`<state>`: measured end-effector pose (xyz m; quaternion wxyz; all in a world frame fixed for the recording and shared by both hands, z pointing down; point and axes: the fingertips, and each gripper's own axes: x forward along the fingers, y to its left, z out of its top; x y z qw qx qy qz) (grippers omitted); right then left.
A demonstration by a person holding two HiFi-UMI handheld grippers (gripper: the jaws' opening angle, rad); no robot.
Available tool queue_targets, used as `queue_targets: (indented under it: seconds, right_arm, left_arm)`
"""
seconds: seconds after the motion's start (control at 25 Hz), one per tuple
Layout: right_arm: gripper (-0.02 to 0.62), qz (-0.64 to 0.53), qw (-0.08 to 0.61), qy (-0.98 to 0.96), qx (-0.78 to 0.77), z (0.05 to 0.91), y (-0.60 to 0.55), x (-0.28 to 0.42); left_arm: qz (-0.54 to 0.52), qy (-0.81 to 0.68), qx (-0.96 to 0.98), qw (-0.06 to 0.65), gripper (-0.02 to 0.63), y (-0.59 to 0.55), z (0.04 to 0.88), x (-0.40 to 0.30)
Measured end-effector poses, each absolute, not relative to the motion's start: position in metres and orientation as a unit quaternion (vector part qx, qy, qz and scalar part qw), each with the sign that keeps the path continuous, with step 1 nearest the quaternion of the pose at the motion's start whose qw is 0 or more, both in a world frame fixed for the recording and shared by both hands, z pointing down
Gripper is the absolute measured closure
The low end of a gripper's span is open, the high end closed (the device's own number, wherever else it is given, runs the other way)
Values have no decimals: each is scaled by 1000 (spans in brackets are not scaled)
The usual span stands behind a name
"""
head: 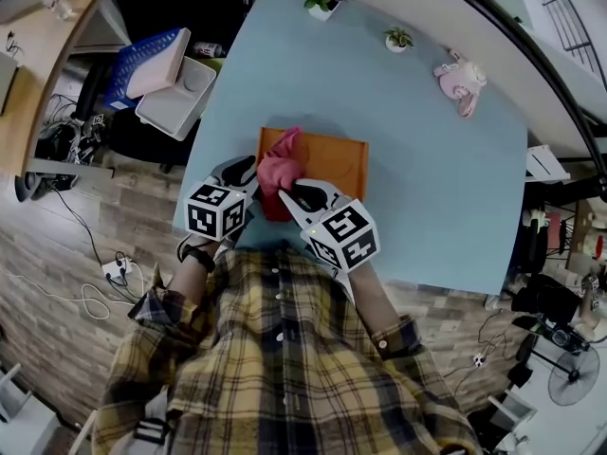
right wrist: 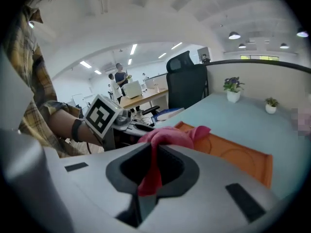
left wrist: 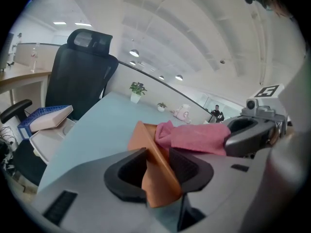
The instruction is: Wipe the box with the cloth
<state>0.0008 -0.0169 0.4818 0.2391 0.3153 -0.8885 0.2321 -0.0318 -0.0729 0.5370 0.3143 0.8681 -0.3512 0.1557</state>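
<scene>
Head view: orange box [head: 332, 164] sits on the blue tabletop [head: 427, 188]. By its looks it's light, thin-walled and fairly stiff, and prob. slides if rubbed w/o bracing, so best held by a wall edge. Left gripper [left wrist: 158, 166] does that: jaws set partway apart, clamped on the box's near-left corner wall. Pink cloth [right wrist: 167, 136] looks soft and limp; pinch a bunched fold. Right gripper [right wrist: 154, 159] has its jaws almost together, squeezing the cloth, which drapes over the box's near-left corner, just beside the left jaws.
</scene>
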Motion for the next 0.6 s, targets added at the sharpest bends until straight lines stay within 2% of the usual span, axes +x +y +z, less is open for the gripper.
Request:
queue_targets:
  seconds: [0.24, 0.6]
  right_arm:
    - [560, 216, 309, -878, 294, 520, -15, -17]
    - [560, 167, 350, -870, 304, 529, -12, -10]
  left_arm:
    - [151, -354, 867, 316, 463, -73, 537, -32]
    - [147, -360, 865, 317, 463, -73, 537, -35]
